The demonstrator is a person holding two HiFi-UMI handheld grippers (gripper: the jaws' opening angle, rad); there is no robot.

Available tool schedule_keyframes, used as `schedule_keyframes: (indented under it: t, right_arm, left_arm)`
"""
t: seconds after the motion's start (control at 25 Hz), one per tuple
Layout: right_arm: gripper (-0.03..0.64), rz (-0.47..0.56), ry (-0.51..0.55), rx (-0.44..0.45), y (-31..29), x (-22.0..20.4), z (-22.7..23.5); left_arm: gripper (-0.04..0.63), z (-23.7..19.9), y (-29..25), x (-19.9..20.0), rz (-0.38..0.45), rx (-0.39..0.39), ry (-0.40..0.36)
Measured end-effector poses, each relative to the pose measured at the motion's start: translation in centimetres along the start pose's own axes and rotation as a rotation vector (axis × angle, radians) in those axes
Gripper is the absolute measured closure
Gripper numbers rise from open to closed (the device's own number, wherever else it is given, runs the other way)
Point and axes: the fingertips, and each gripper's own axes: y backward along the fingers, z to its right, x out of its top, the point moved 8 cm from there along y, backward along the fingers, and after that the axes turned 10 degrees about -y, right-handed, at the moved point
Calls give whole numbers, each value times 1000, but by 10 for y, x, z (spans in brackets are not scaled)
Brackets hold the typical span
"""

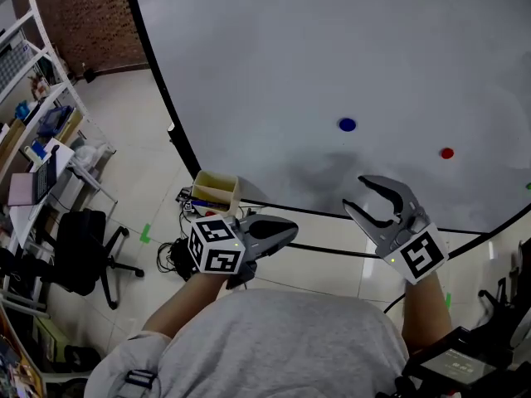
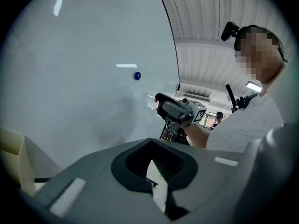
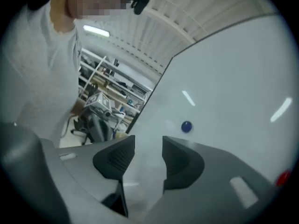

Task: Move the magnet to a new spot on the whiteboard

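Observation:
A blue magnet (image 1: 347, 124) sticks to the big whiteboard (image 1: 274, 65), and a red magnet (image 1: 447, 152) sits lower and to its right. My right gripper (image 1: 355, 194) hangs below the blue magnet and off the board, open, with nothing between its fingers. The right gripper view shows the blue magnet (image 3: 186, 126) beyond the open right gripper (image 3: 148, 153) and the red magnet (image 3: 282, 178) at the far right. Further left, near the board's lower edge, my left gripper (image 1: 286, 230) is shut and empty. In its own view, the left gripper (image 2: 152, 160) sees the blue magnet (image 2: 137, 76) and the right gripper (image 2: 175, 108).
A cream box (image 1: 217, 191) stands on the floor by the board's lower frame, with cables (image 1: 174, 255) beside it. A black office chair (image 1: 83, 251) and white shelves (image 1: 33, 81) stand at the left. A small green mark (image 1: 528, 186) shows at the board's right edge.

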Motion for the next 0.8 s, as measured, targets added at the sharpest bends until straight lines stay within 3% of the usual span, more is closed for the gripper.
schedule_keyframes:
  t: [0.16, 0.28, 0.52, 0.8]
  right_arm:
    - [437, -14, 342, -194, -18, 32, 18]
    - [430, -62, 505, -319, -33, 41, 29]
    - [433, -111, 609, -447, -58, 38, 40]
    - [443, -120, 667, -509, -71, 28, 39]
  left_arm:
    - [612, 8, 0, -1, -5, 12, 8]
    - [612, 11, 2, -4, -10, 27, 15]
    - [612, 18, 11, -4, -6, 66, 27]
    - [612, 19, 19, -7, -6, 88, 32]
